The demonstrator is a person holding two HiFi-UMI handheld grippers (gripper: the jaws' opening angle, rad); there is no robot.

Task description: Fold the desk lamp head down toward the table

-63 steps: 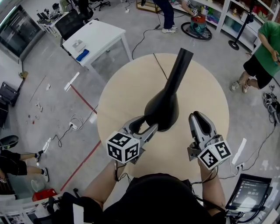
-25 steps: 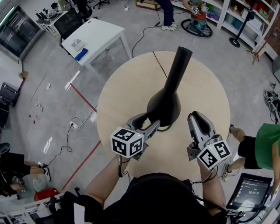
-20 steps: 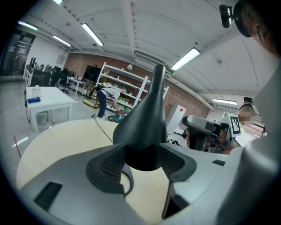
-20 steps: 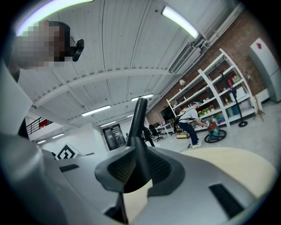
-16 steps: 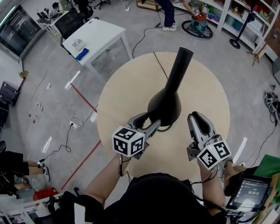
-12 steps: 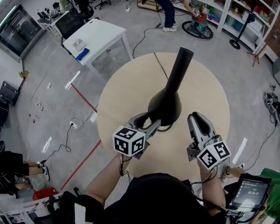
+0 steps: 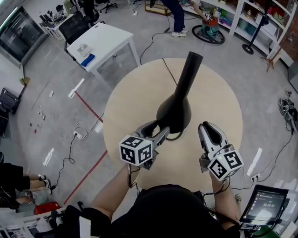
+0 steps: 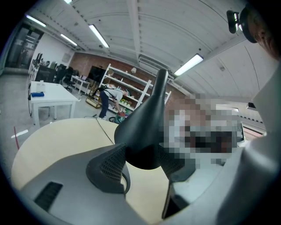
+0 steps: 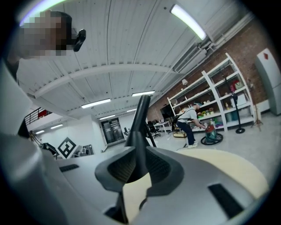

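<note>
A black desk lamp (image 7: 174, 111) stands on the round beige table (image 7: 130, 93). It has a wide cone low down and a long tube rising from it, still upright. My left gripper (image 7: 157, 130) is shut on the near-left side of the cone. In the left gripper view both pads press the lamp (image 8: 145, 132) between them. My right gripper (image 7: 208, 125) hovers to the right of the cone, clear of it. Its jaws stand a little apart with nothing between them. In the right gripper view the lamp (image 9: 141, 114) shows beyond the right gripper (image 9: 137, 165).
A thin cable loop (image 7: 176, 137) lies on the table at the lamp's foot. A white desk (image 7: 100, 42) stands on the floor at the far left. A person (image 7: 177, 14) works by shelves at the back, and a screen (image 7: 267, 204) sits low on the right.
Both grippers and the lamp have kept their places. A person in green who was on the floor at the right has gone out of view.
</note>
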